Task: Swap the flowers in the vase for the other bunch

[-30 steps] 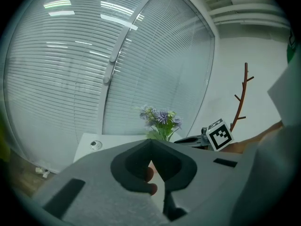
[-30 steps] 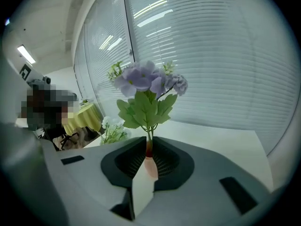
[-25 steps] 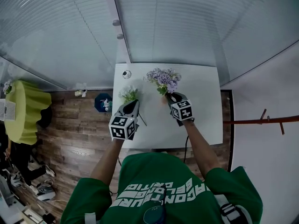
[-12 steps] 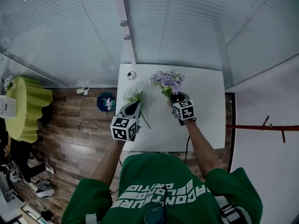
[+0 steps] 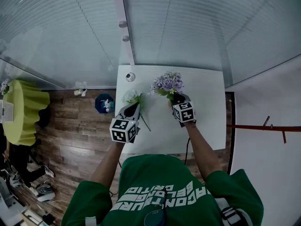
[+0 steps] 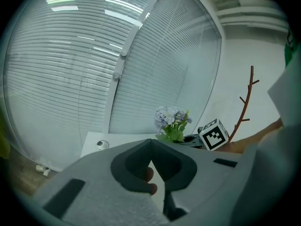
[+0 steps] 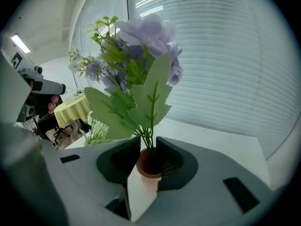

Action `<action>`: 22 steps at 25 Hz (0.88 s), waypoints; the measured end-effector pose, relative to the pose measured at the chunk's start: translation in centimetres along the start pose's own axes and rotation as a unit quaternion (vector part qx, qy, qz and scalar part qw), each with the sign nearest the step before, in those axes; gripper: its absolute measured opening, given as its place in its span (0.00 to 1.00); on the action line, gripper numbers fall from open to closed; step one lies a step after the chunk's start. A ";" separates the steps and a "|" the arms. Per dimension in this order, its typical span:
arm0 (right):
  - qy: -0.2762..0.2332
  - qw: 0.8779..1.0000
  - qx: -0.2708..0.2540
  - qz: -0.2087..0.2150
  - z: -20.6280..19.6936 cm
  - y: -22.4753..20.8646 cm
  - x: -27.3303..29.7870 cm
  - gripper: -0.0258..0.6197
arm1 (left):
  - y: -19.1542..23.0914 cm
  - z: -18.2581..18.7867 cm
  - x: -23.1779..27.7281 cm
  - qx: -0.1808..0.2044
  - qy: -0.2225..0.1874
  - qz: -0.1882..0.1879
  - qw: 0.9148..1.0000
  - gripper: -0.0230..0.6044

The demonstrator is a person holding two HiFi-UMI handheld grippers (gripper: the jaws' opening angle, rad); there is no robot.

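My right gripper (image 7: 148, 167) is clamped on the vase (image 7: 148, 177), a small terracotta-coloured pot; both pads press on its rim from either side. The vase is upright, and the purple flowers (image 7: 141, 36) with broad green leaves stand in it, rising straight ahead of the jaws. In the head view this gripper sits over the middle of the white table (image 5: 207, 107), the purple blooms just beyond its tip. I can't tell whether the vase base touches the tabletop, since the gripper body hides it. My left gripper (image 5: 134, 106) is over the table's left part, well apart from the right one. Its jaws are closed tip to tip, with only a narrow wedge of gap behind the tips. A small reddish-brown blob shows in that gap and I can't tell what it is. The white bunch (image 5: 131, 97) lies flat on the table. Its heads are just ahead of the left gripper's tip, and its thin stem runs back along the gripper's right side. I can't tell whether the stem touches the gripper. A small round object (image 5: 130, 76) sits near the table's far left corner. Window blinds (image 5: 188, 22) run behind the table. A yellow-clothed table (image 5: 23, 109) stands off to the left on the wood floor (image 5: 80, 140).
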State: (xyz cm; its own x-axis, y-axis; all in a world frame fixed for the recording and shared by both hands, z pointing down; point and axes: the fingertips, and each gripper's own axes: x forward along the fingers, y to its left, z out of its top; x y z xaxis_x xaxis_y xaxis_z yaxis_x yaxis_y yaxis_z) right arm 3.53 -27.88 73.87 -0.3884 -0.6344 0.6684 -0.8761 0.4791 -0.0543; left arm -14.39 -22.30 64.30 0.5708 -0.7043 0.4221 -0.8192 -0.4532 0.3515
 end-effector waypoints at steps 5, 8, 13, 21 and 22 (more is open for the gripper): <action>-0.012 1.000 -0.001 -0.019 -0.2 -0.3 -0.6 0.17 | 0.3 0.1 0.3 0.001 0.004 -0.005 1.000 0.04; -0.021 0.999 -0.006 -0.031 -0.4 -0.4 -0.9 0.13 | 0.6 0.2 0.4 0.001 0.004 -0.006 1.000 0.04; -0.026 0.999 -0.014 -0.040 -0.6 -0.2 -1.1 0.10 | 1.0 0.2 0.3 0.000 0.005 -0.007 1.000 0.04; -0.036 0.998 -0.007 -0.042 -0.1 -0.1 -1.8 0.08 | 1.1 0.5 0.2 0.003 0.004 -0.015 1.000 0.04; -0.040 0.998 -0.006 -0.042 0.1 -0.1 -2.0 0.08 | 1.1 0.5 0.3 0.004 0.004 -0.017 1.000 0.04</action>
State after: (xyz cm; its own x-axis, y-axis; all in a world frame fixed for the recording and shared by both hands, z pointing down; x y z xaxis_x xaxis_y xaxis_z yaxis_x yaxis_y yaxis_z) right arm 4.32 -26.75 72.44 -0.3359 -0.7191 0.6083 -0.9034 0.4287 0.0079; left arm -15.15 -23.28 64.35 0.5984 -0.6847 0.4161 -0.7999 -0.4809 0.3590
